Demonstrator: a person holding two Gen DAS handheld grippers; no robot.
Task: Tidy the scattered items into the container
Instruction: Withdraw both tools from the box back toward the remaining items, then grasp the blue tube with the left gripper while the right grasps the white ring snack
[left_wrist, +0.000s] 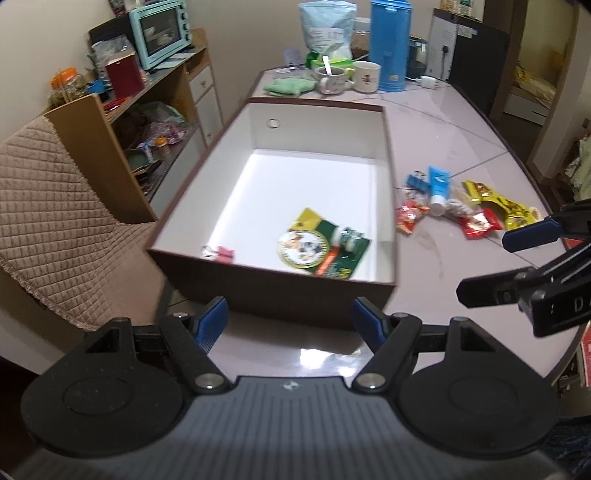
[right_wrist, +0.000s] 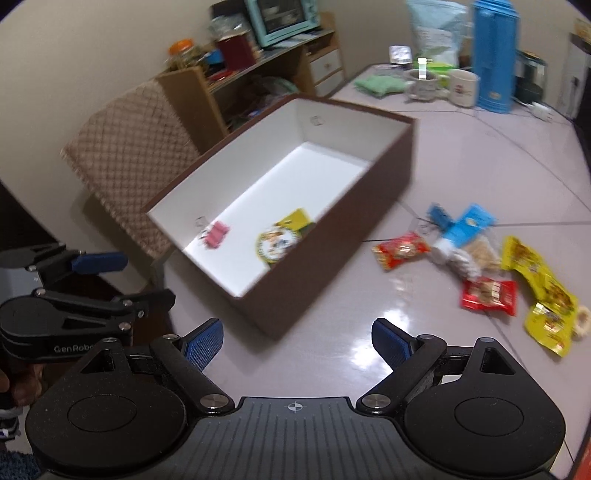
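Here box sits ahead-left of empty right claw; snacks ahead-right.

Half hidden behind the box wall: the green packet. Too blurry to read: snack packs. Cut off at the edge: the left claw.

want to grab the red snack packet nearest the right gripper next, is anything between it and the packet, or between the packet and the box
Nothing visible blocks the right gripper from the red snack packet; only bare table lies between. Toward the box, its brown side wall stands in the way, so the packet must go over the rim.
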